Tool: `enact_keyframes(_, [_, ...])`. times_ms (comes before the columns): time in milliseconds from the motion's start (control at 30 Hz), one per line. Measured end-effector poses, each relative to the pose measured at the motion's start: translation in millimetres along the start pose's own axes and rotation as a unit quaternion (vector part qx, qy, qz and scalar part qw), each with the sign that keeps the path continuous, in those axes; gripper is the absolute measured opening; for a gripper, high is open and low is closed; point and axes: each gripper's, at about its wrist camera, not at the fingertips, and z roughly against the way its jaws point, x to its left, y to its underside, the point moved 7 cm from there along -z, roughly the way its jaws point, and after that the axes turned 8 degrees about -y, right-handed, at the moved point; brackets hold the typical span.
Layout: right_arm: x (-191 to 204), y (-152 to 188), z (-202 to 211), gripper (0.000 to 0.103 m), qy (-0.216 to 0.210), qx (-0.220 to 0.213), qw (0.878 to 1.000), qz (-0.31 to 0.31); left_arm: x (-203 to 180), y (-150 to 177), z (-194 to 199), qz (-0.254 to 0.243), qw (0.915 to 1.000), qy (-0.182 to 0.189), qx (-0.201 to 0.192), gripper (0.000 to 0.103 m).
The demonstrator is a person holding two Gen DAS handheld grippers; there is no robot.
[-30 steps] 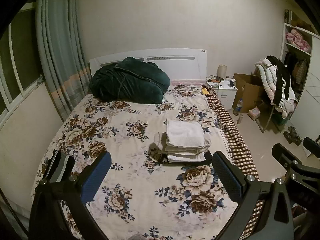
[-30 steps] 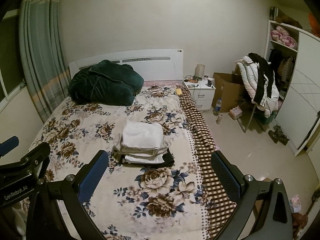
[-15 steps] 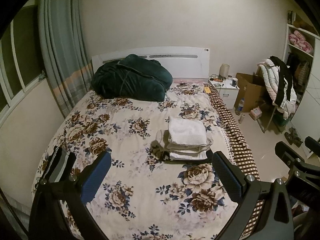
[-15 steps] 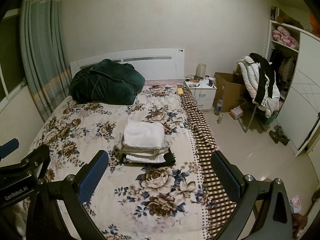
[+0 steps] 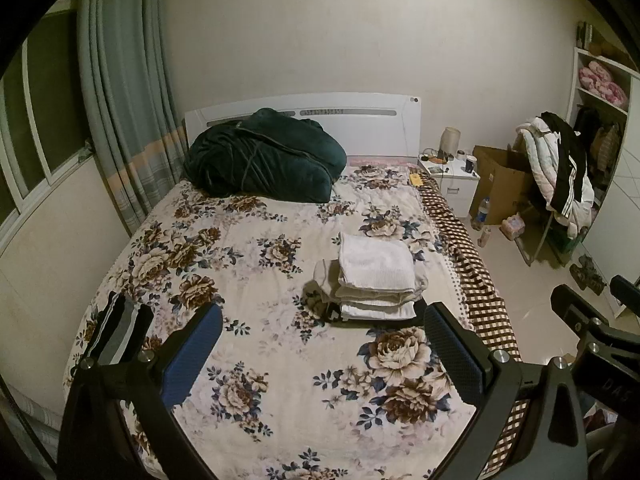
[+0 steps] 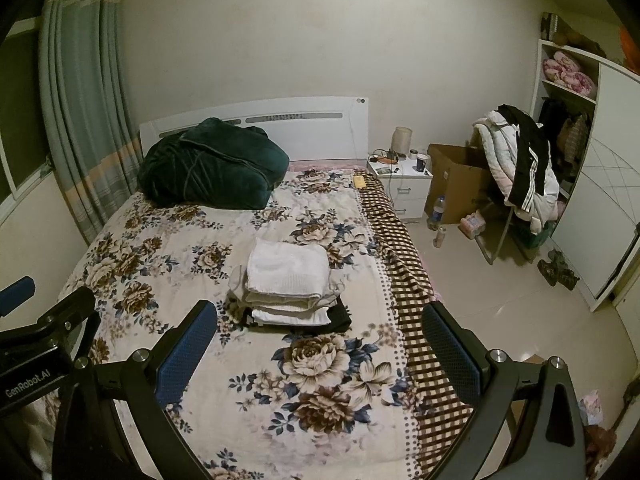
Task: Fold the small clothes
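A stack of folded small clothes (image 5: 374, 280), white pieces on top of a black one, lies on the floral bed cover (image 5: 256, 280), right of the middle. It also shows in the right wrist view (image 6: 288, 284). A dark striped garment (image 5: 116, 330) lies at the bed's left edge. My left gripper (image 5: 324, 354) is open and empty, held above the near part of the bed, short of the stack. My right gripper (image 6: 320, 350) is open and empty, above the bed's right side, just in front of the stack.
A dark green blanket (image 5: 264, 160) is bundled at the white headboard (image 5: 360, 112). A nightstand (image 6: 400, 184), cardboard box (image 6: 456, 180), bottles on the floor and a chair heaped with clothes (image 6: 516, 164) stand right of the bed. Curtains (image 5: 120, 100) hang left.
Both grippers have pulled slightly back and up from the bed, so the stack sits a little farther off. Both stay open. The clothes have not moved.
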Motion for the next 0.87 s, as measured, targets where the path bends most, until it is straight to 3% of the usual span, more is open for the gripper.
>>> enact_keyframes(867, [2.9, 2.1, -0.4, 0.103, 0.0, 0.001, 1.0, -0.001, 4.0, 2.8, -0.8, 0.003, 1.0, -0.003, -0.004, 0.103])
